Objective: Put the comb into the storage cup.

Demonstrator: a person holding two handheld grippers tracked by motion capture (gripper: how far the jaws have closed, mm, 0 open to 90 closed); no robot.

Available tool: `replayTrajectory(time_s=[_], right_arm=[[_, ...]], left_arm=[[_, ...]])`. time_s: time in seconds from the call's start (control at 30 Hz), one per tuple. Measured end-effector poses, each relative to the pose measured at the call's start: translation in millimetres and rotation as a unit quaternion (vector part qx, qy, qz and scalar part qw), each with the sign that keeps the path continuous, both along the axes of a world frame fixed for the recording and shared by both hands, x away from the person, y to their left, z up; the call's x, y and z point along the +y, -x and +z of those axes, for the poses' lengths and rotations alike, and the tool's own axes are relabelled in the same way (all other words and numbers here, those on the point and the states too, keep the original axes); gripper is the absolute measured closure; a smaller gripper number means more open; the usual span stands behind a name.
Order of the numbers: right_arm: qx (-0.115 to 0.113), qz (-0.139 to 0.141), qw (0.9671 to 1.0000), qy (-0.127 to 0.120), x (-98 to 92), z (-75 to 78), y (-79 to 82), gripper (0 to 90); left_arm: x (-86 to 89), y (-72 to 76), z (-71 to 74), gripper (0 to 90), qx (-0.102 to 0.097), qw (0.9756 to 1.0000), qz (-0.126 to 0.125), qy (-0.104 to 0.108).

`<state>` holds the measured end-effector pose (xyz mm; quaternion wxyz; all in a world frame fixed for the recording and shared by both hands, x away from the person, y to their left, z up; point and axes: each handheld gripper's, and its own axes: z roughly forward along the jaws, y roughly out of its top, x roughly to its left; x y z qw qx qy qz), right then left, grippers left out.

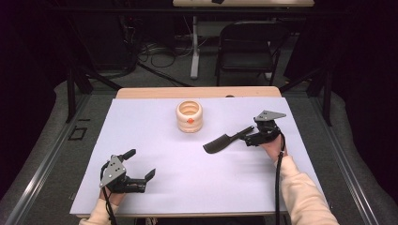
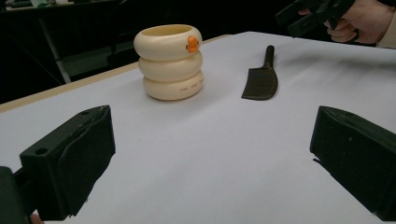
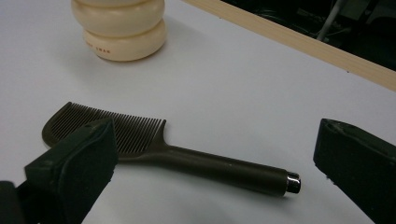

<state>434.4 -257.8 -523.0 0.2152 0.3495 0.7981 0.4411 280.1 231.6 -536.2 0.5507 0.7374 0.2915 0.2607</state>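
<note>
Comb just lying flat on the bench

Dark comb (image 1: 224, 142) sits beside the cream ringed pot (image 1: 189, 116); right gripper (image 1: 248, 134) hovers over its handle, left gripper (image 1: 140, 164) nearer the front edge, fingers apart on both.

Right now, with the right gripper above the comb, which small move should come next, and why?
Probably lower the right gripper and centre its open jaws across the comb's handle. The comb lies flat on the white table, untouched, and one jaw now sits over the teeth, not the handle.
</note>
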Motion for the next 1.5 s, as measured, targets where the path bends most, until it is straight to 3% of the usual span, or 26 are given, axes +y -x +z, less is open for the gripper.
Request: replayTrajectory(time_s=[0.13, 0.27, 0.4, 0.53, 0.6, 0.7, 0.73, 0.87, 1.1, 1.5], right_arm=[[0.001, -0.014, 0.9999, 0.003, -2.1, -3.4, -8.8, 0.3], [-0.003, -0.028, 0.9992, 0.027, -1.0, -9.7, -14.8, 9.3], [0.006, -0.041, 0.999, 0.017, -3.5, -11.2, -24.5, 17.9], [0.011, -0.055, 0.9983, 0.019, -6.3, -12.7, -33.1, 35.6], [0.011, -0.065, 0.9976, 0.02, -7.6, -12.7, -35.6, 53.9], [0.008, -0.07, 0.9972, 0.024, -8.9, -12.6, -39.4, 71.2], [0.011, -0.07, 0.9969, 0.035, -8.4, -14.6, -42.6, 80.6], [0.014, -0.072, 0.9957, 0.056, -7.4, -18.8, -46.2, 88.9], [0.035, -0.067, 0.9919, 0.102, -2.1, -28.0, -50.1, 90.0], [0.052, -0.054, 0.9889, 0.128, 0.9, -28.2, -48.6, 90.0]], left_arm=[[-0.3, -0.3, -0.1, 0.0, 0.0, 1.0, 0.0, 0.001], [-0.5, -0.6, 0.1, 0.0, 0.0, 1.0, -0.002, 0.002], [-0.9, -0.8, 0.2, 0.0, 0.0, 1.0, -0.004, 0.001], [-1.0, -1.1, 0.0, 0.0, 0.0, 1.0, -0.003, 0.0], [-1.0, -1.6, -0.1, 0.0, 0.0, 1.0, -0.004, 0.0], [-1.8, -1.1, -0.1, 0.0, 0.001, 1.0, -0.003, 0.0], [-1.7, -1.3, -0.2, 0.0, 0.0, 1.0, -0.003, 0.0], [-1.6, -1.7, -0.2, 0.0, 0.0, 1.0, -0.002, -0.002], [-1.8, -1.5, -0.3, 0.1, 0.001, 1.0, -0.003, -0.002], [-1.9, -1.8, -0.2, 0.1, 0.001, 1.0, -0.005, -0.004]])
